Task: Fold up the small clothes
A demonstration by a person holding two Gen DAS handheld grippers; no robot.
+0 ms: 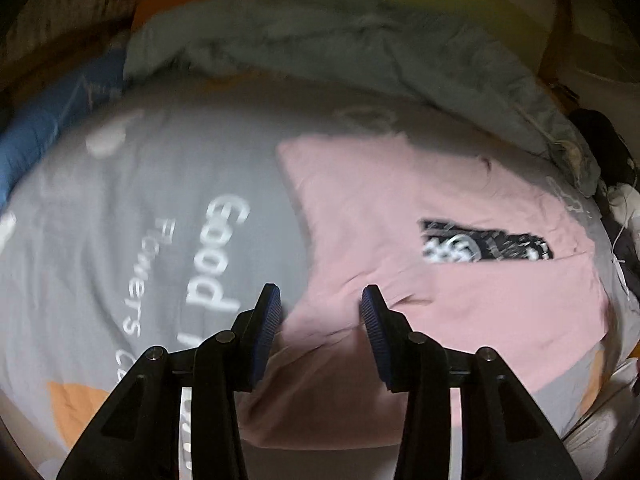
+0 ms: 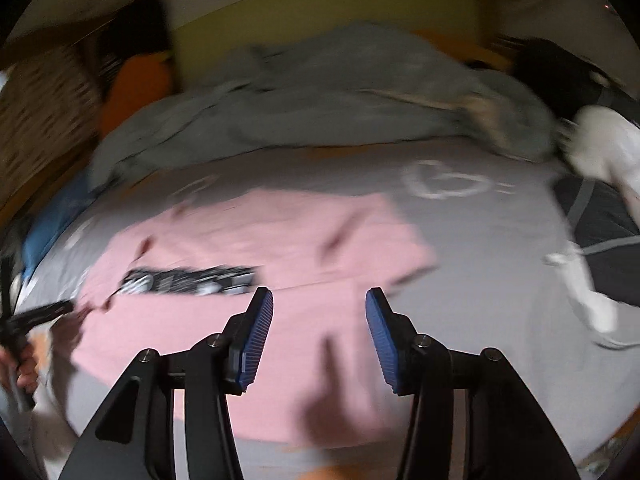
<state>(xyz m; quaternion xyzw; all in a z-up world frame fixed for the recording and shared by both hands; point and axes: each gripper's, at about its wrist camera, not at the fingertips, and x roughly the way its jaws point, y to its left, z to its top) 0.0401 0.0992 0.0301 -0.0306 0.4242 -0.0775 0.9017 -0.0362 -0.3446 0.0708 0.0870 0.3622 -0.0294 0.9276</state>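
Here, spread flat on a grey bedsheet (image 1: 120,208), lay a pink shirt (image 1: 460,308), partly folded, with a black-and-white printed panel (image 1: 486,246) showing. Seen past the left gripper (image 1: 321,306), ran long from near and below the fingertips out to the far right; one pointed corner reached up and ahead of the jaws. Seen past the right gripper (image 2: 319,306), stretched crosswise, left to right, ahead of and beneath the fingers, print strip off to the left.

Left gripper: jaws parted to a middling gap, blue pads (image 1: 267,332) bare, nothing pinched, pink cloth lying below and between them but untouched as far as could be told. Right gripper: likewise part open, pads (image 2: 256,340) clear of the fabric, hanging over the shirt's near edge.

Left of the right gripper, at the frame edge, showed a hand (image 2: 24,364) gripping the other black tool. White lettering "Good" printed on the sheet, left of the left gripper. Beyond both grippers, bunched a grey-blue duvet (image 1: 340,52); farther left, an orange pillow (image 2: 136,84). No containers seen. Both views blurred.
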